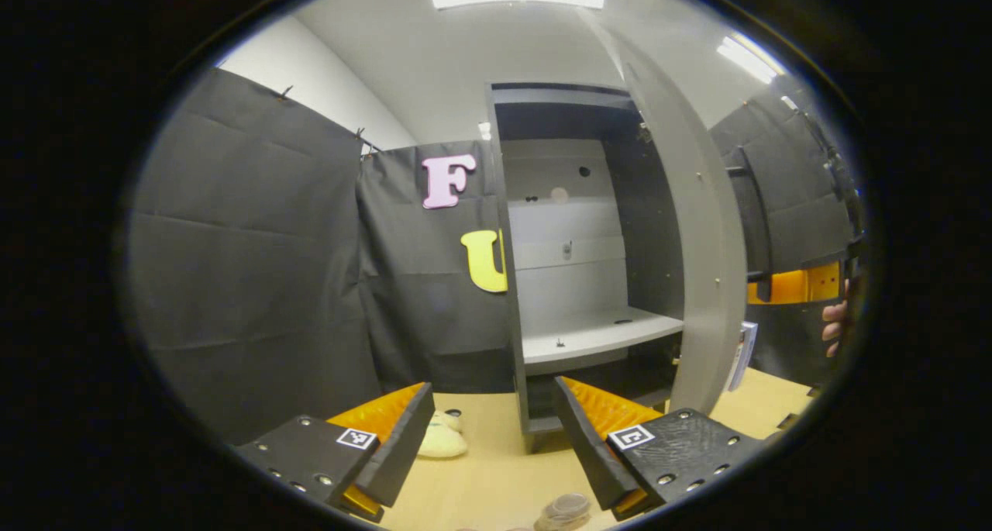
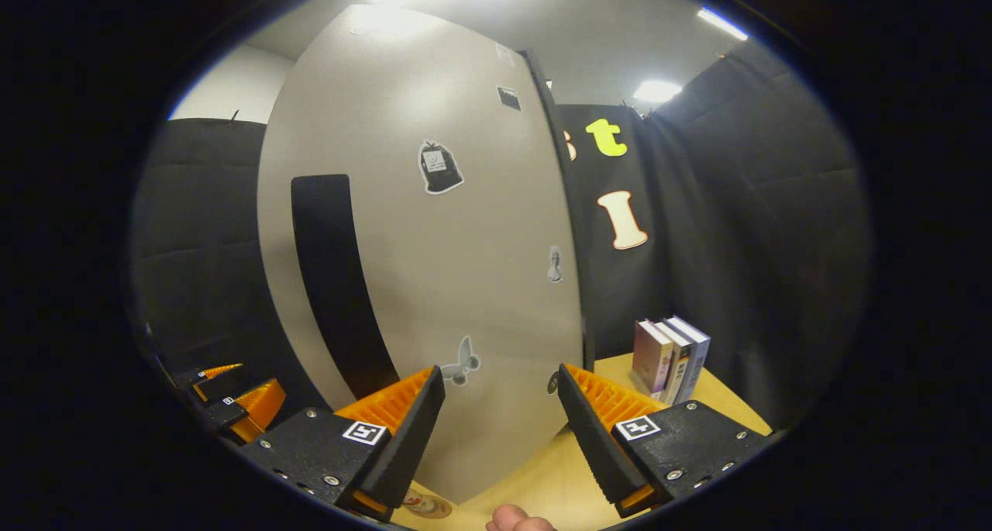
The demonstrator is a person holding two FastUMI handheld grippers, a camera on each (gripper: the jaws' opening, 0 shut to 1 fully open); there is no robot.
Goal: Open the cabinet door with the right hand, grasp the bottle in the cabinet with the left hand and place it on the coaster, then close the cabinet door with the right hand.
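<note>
The grey cabinet (image 1: 573,229) stands open in the left gripper view, and its inner shelf (image 1: 597,333) holds no bottle that I can see. Its door (image 1: 701,244) is swung out to the right. My left gripper (image 1: 494,395) is open in front of the cabinet, low over the table. A clear round object (image 1: 566,508) lies at the bottom edge; I cannot tell whether it is the bottle. In the right gripper view my right gripper (image 2: 500,376) is open, facing the door's outer face (image 2: 434,244) and its black vertical handle (image 2: 333,283), with nothing between its fingers. A round flat coaster-like disc (image 2: 422,504) lies on the table.
A pale yellow lump (image 1: 442,438) lies on the wooden table (image 1: 496,469) left of the cabinet. Three books (image 2: 670,356) stand upright on the table right of the door. The left gripper (image 2: 232,407) shows low at the left, and a hand (image 1: 833,329) at the right edge.
</note>
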